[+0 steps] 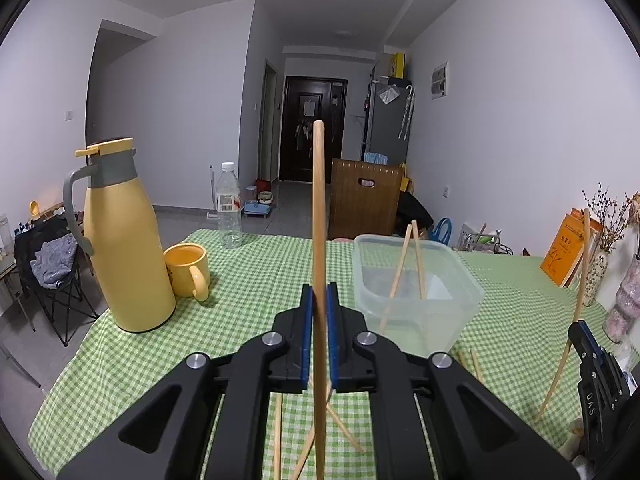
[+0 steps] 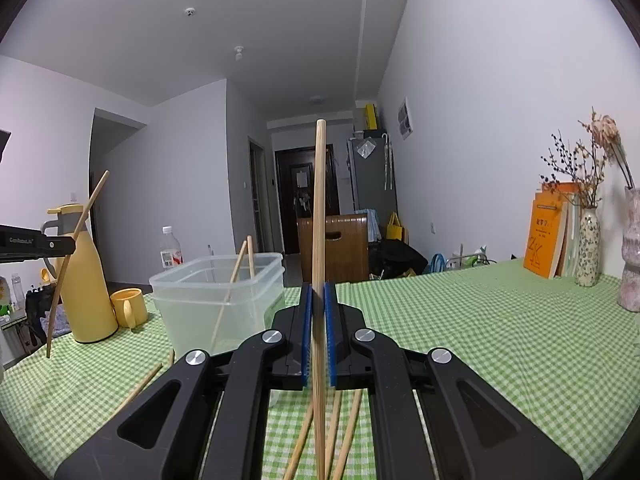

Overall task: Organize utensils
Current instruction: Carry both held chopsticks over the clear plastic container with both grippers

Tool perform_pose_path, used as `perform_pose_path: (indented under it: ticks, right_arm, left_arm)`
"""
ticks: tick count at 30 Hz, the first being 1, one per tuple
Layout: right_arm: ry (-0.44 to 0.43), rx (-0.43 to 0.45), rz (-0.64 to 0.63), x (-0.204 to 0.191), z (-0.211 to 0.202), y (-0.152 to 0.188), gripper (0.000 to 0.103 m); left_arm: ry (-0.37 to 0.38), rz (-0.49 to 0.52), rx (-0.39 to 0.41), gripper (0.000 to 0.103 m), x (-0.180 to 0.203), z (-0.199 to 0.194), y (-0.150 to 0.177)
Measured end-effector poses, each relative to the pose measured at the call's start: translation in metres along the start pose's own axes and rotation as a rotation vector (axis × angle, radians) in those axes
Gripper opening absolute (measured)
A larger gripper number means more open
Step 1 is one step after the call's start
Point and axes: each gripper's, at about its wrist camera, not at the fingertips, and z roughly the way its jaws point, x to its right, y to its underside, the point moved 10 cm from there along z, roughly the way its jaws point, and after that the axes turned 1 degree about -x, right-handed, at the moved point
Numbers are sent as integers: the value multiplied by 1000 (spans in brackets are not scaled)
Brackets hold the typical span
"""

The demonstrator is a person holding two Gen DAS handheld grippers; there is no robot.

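Chopsticks held upright in both grippers, clear tub between them

Chopsticks lay in three places. Far left on the green checked tablecloth [image 1: 248, 280] stood a yellow thermos jug [image 1: 120, 240], a yellow mug [image 1: 186, 268] just beside it, and a clear water bottle [image 1: 229, 206] behind, near the table's far edge. Next came the left gripper [image 1: 319, 316], jaws closed narrow on one chopstick [image 1: 319, 216], which stood roughly upright between the blue pads [image 1: 306, 312]. Loose chopsticks [image 1: 340, 428] lay crossed on the cloth beneath it. Right of that gripper sat a clear plastic container [image 1: 416, 300], with two chopsticks [image 1: 408, 264] leaning inside, tops resting against the far rim. Further right, the right gripper [image 2: 319, 316] pinched a second chopstick [image 2: 319, 216], also upright between its pads. More loose sticks [image 2: 344, 428] lay on the cloth below it. Seen from this side, the container [image 2: 216, 300] stood left of the right gripper. Far right against the wall: orange books [image 2: 548, 236], a speckled vase [image 2: 588, 248] with dried flowers, and a pale pink vase [image 2: 632, 252].
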Motion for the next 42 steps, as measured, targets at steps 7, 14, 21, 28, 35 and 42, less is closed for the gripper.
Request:
perform_pose_path:
  ticks: [7,14,21,28,35,42]
  right_arm:
    - [-6,23,-7,-5,-2,-13,7]
    - [-11,42,-15,-10,-3,-24,7]
    - [-19,56,-26,-15,2,-34,7]
    - [-31,77,-38,-22,5,-45,7]
    - [-62,107,-46,-30,16,-66,7]
    - [-122,119,-26,-40,36,-91,7]
  left_arm:
    - [19,-5,24,4,7,-5,-11]
    - [32,-19,38,4,10,-6,-20]
    - [54,-33,55,4,17,-7,-31]
    - [65,-39,73,4,24,-4,-41]
    - [74,-54,101,4,31,-1,-59]
    - [109,-65,139,4,45,9,-83]
